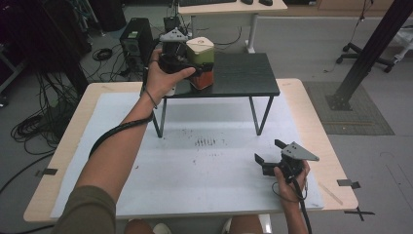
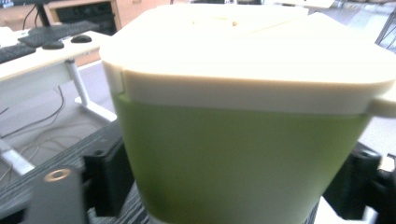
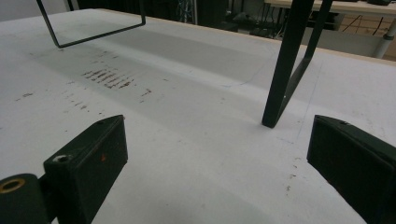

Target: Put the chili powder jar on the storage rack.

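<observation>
A green container (image 1: pixel 200 56) with a cream lid (image 1: pixel 200 45) stands on an orange container (image 1: pixel 204 80), on the left end of a small black table (image 1: pixel 243 73). My left gripper (image 1: pixel 189 63) reaches it from the left at the green one's height. In the left gripper view the green container (image 2: pixel 233 158) stands very close between the two black jaws of my left gripper (image 2: pixel 229 186), which flank its lower sides; I see no pad pressing on it. My right gripper (image 1: pixel 269 151) rests open over the white mat at the right front, and in its own view my right gripper (image 3: pixel 219 158) has nothing between its jaws.
The black table's thin metal legs (image 3: pixel 285 70) stand on a white mat (image 1: pixel 209 165) with dark smudges (image 1: pixel 205 142) at its middle. Beyond the wooden tabletop are a computer tower (image 1: pixel 135 39), cables on the floor and a desk (image 1: pixel 234 7). A black post (image 1: pixel 370 48) rises at the right.
</observation>
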The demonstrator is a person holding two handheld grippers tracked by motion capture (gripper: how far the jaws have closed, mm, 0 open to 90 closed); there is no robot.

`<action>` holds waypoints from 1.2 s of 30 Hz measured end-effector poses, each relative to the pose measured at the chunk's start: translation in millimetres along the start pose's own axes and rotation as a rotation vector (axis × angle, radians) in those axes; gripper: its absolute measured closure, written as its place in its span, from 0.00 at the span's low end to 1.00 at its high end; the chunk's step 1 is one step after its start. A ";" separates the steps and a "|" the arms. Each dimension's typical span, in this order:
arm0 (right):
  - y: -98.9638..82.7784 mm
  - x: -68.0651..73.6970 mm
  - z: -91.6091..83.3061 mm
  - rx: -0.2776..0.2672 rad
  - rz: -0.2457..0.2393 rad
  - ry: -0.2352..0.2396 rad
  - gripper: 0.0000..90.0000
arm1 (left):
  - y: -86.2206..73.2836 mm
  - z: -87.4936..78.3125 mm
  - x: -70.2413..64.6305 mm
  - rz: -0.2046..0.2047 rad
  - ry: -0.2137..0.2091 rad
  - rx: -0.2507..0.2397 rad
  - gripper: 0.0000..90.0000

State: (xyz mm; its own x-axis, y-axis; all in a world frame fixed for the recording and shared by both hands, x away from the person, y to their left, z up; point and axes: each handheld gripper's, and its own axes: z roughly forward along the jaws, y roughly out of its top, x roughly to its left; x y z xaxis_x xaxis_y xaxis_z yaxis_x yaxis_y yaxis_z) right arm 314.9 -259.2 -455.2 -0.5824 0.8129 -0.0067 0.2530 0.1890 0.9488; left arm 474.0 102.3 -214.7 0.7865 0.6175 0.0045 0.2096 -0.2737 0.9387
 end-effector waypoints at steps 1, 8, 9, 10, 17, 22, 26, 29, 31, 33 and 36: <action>0.0 0.1 0.1 0.000 -0.001 -0.001 0.06 | -0.2 -1.4 0.1 0.007 0.010 -0.003 0.19; 0.0 0.2 0.1 0.001 0.000 -0.001 0.06 | -0.9 -10.6 -0.7 0.013 0.020 -0.001 0.15; 0.0 0.2 0.0 0.002 0.000 -0.002 0.06 | -0.9 -12.2 -0.9 0.013 0.022 -0.004 0.15; -0.1 0.5 0.0 0.002 0.002 -0.002 0.06 | -1.0 -13.7 -1.1 0.013 0.021 -0.005 0.15; -0.1 0.3 0.2 0.007 -0.001 -0.009 0.06 | -6.9 -25.1 -1.1 0.002 0.042 -0.007 0.13; -0.2 0.2 0.5 0.010 0.000 -0.013 0.06 | -13.2 -38.2 -1.0 -0.006 0.066 -0.018 0.13; -0.3 0.2 0.9 0.015 -0.001 -0.015 0.06 | -17.5 -51.4 -1.7 -0.014 0.078 -0.025 0.12; -0.4 0.0 1.0 0.016 0.000 -0.017 0.05 | -20.5 -60.0 -3.2 -0.020 0.087 -0.033 0.11; -0.5 -0.1 1.1 0.019 0.002 -0.020 0.05 | -23.2 -66.6 -4.8 -0.027 0.091 -0.039 0.11; -0.7 -0.2 1.4 0.022 0.004 -0.022 0.05 | -26.3 -73.1 -7.4 -0.035 0.093 -0.042 0.11; -1.1 -0.4 2.4 0.030 0.006 -0.019 0.05 | -32.7 -84.2 -12.4 -0.042 0.099 -0.051 0.10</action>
State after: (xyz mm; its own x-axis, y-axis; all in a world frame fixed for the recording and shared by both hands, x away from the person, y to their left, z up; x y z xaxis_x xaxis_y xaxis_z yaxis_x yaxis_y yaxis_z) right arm 316.8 -258.4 -457.1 -0.5659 0.8245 -0.0076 0.2792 0.2003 0.9391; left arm 408.4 165.7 -216.5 0.7159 0.6982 -0.0036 0.2095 -0.2099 0.9550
